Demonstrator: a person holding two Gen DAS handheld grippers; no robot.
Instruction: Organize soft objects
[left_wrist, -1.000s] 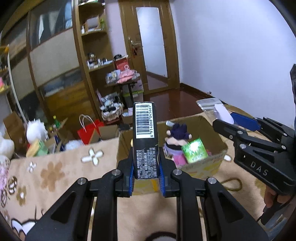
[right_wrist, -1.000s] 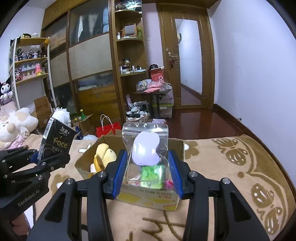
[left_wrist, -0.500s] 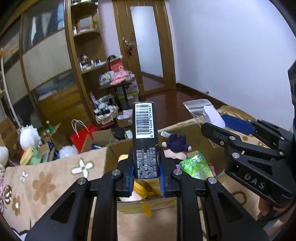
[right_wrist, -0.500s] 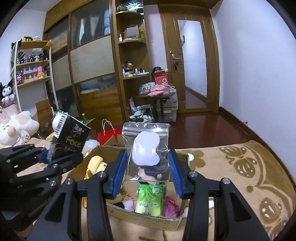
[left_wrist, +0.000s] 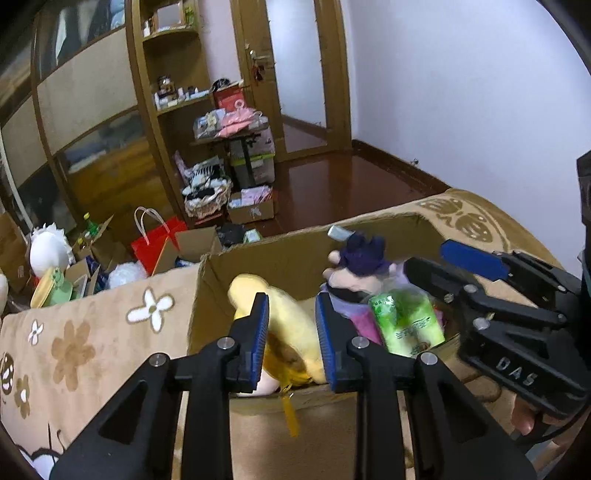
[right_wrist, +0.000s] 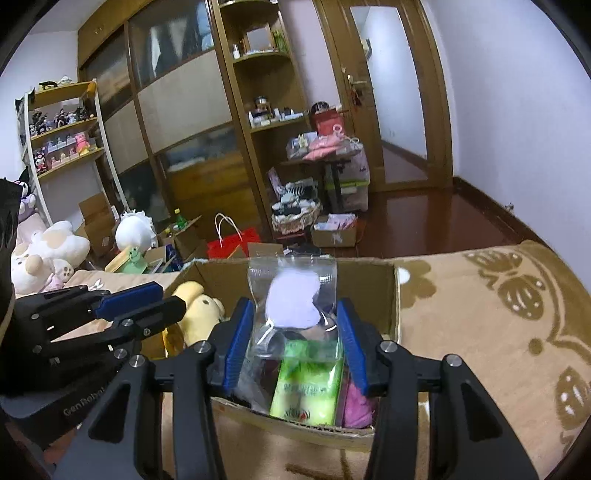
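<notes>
A cardboard box (left_wrist: 295, 243) (right_wrist: 369, 273) sits on the patterned blanket. It holds a yellow plush (left_wrist: 284, 317) (right_wrist: 197, 306), a purple-haired doll (left_wrist: 360, 258), a green packet (left_wrist: 406, 321) (right_wrist: 306, 384) and a pink item (right_wrist: 356, 402). My left gripper (left_wrist: 291, 332) (right_wrist: 142, 299) is open and empty over the box's left side. My right gripper (right_wrist: 291, 343) holds a clear zip bag with a lilac puff (right_wrist: 293, 302) above the box. In the left wrist view my right gripper (left_wrist: 454, 262) shows no bag.
Tan blanket with flower patterns (left_wrist: 92, 332) (right_wrist: 498, 314) surrounds the box. Beyond the edge lie a red bag (left_wrist: 159, 240), cartons and plush toys (right_wrist: 48, 254). Shelves, a cluttered small table (right_wrist: 328, 155) and a door stand at the back.
My left gripper opened and the black barcode pack it held is gone from between the fingers. Both grippers moved closer over the box.
</notes>
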